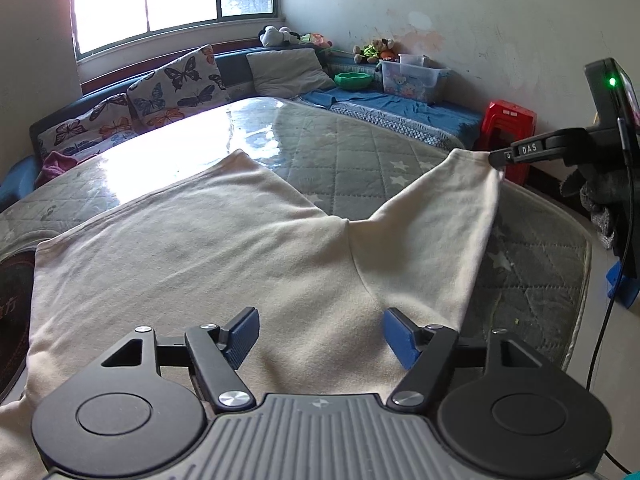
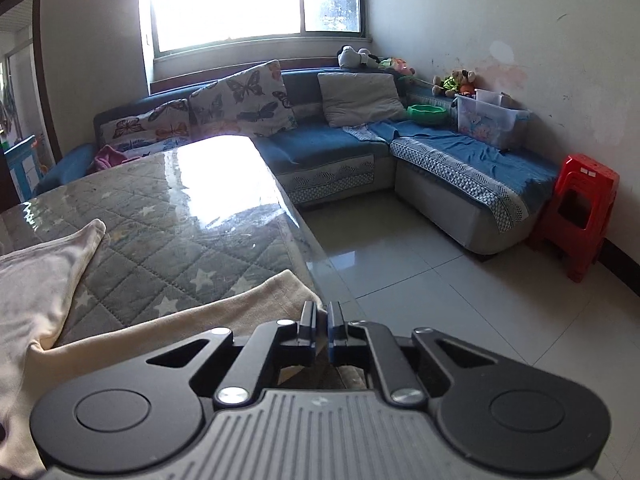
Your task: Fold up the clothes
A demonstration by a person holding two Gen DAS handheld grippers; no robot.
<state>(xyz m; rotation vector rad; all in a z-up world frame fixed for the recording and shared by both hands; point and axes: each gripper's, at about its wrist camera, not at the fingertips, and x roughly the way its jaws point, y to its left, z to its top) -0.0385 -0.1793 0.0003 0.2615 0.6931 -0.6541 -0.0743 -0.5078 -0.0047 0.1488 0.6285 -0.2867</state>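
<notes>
The cream garment (image 1: 224, 248) lies spread on the table (image 1: 340, 140), which is covered by a grey quilted star-pattern cloth under a glossy sheet.

Left wrist view: the left claw (image 1: 319, 336) is released, its blue pads set wide apart above the near part of the garment, gripping nothing. This view alone shows the garment's overall layout: a broad panel reaching far left and a second section running far right to the table's right edge. At the end of that section, the right claw (image 1: 500, 159) is seen from the side, clenched on the fabric's corner and holding it slightly raised.

Right wrist view: the right claw (image 2: 325, 328) is seen from behind, its jaws nearly together with the garment's edge (image 2: 256, 308) just left of the pads; the actual pinch point is hidden here. This view alone shows the tiled floor (image 2: 440, 288) to the right of the table, the full blue corner sofa (image 2: 460, 160) at the far side, and a red stool (image 2: 576, 216) by the right wall.
</notes>
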